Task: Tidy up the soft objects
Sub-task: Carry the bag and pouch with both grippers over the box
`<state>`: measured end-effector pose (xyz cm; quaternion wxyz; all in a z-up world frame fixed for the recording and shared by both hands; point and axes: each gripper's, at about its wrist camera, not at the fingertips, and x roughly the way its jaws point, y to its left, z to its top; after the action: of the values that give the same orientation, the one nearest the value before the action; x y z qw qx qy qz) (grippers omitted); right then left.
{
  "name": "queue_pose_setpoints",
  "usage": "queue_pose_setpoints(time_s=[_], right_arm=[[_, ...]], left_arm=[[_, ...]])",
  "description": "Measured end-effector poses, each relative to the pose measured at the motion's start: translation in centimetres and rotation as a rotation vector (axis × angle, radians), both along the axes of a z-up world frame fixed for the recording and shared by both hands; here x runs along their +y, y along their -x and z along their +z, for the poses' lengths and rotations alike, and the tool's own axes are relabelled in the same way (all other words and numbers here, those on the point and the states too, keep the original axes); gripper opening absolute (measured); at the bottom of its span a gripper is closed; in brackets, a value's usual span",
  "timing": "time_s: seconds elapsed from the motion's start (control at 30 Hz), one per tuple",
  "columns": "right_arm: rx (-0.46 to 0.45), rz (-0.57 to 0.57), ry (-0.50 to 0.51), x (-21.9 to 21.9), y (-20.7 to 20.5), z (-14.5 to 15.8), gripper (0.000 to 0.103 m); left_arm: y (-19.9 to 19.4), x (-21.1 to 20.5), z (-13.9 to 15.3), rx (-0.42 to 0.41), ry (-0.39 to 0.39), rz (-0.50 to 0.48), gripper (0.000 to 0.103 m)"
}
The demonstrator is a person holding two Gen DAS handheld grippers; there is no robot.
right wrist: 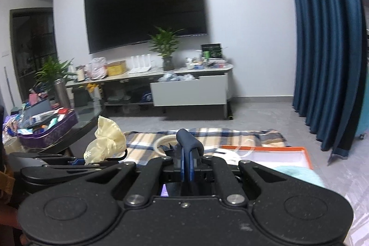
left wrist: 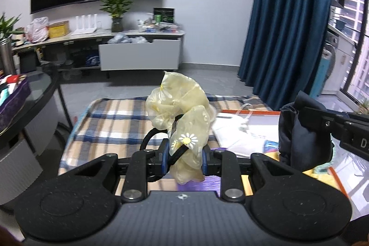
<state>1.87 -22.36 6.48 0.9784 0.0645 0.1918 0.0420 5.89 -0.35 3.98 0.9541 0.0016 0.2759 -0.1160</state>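
Left wrist view: your left claw (left wrist: 184,153) clamps yellow scrunchie (left wrist: 180,105) above plaid cloth (left wrist: 110,121); right claw (right wrist: 186,160) clenched on navy fabric (right wrist: 188,138), nearer orange box (right wrist: 276,153).

Scrunchie (left wrist: 182,117): pale translucent yellow, white daisy print with yellow centres. Cloth (left wrist: 297,130) in right gripper (right wrist: 187,153): dark navy. Blanket (left wrist: 110,123): beige, white and blue plaid.

A sheer pale-yellow scrunchie (left wrist: 182,117) printed with white daisies stands bunched upright, pinched at its lower part, above a plaid blanket (left wrist: 110,121). Beside it, a folded navy cloth (left wrist: 297,130) is clamped, also raised.
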Motion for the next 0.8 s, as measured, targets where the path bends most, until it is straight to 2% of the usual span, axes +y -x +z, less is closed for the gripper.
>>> queue_pose_setpoints(time_s=[0.43, 0.8], right_arm=[[0.025, -0.17, -0.001, -7.8, 1.7, -1.3, 0.005], [0.071, -0.215, -0.001, -11.2, -0.2, -2.9, 0.005]], left_arm=[[-0.6, -7.0, -1.5, 0.033, 0.009, -0.165, 0.028], [-2.8, -11.2, -3.1, 0.062, 0.004, -0.25, 0.028]])
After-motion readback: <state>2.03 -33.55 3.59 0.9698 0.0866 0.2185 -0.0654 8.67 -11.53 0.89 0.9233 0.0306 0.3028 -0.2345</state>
